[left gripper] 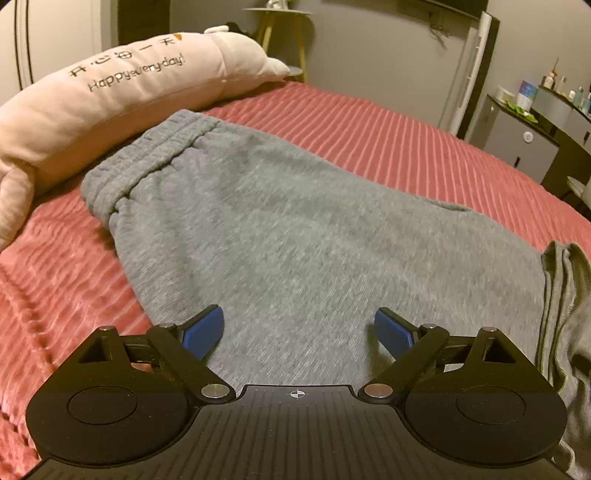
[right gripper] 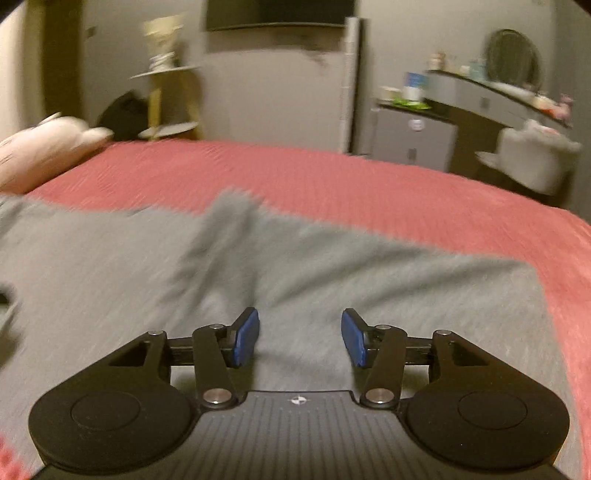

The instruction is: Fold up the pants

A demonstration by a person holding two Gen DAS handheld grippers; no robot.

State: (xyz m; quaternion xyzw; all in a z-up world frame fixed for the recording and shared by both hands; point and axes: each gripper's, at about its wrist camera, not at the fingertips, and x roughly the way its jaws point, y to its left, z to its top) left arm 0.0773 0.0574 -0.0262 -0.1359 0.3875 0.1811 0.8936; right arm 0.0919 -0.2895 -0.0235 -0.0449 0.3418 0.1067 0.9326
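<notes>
Grey sweatpants [left gripper: 295,229] lie flat on a red ribbed bedspread [left gripper: 388,133], with the elastic waistband [left gripper: 147,158] at the far left by the pillow. A folded grey edge [left gripper: 565,314] shows at the right. My left gripper [left gripper: 299,332] is open and empty, low over the pants. In the right wrist view the pants [right gripper: 147,266] spread across the bedspread [right gripper: 369,184], with a raised wrinkle [right gripper: 229,229] in the middle. My right gripper [right gripper: 300,336] is open and empty just above the fabric. This view is blurred.
A long pink pillow [left gripper: 110,96] with printed text lies along the bed's far left, also seen in the right wrist view [right gripper: 48,147]. Beyond the bed stand a small round side table [left gripper: 280,33], a tall white tower [left gripper: 469,74] and a dresser with bottles [left gripper: 535,122].
</notes>
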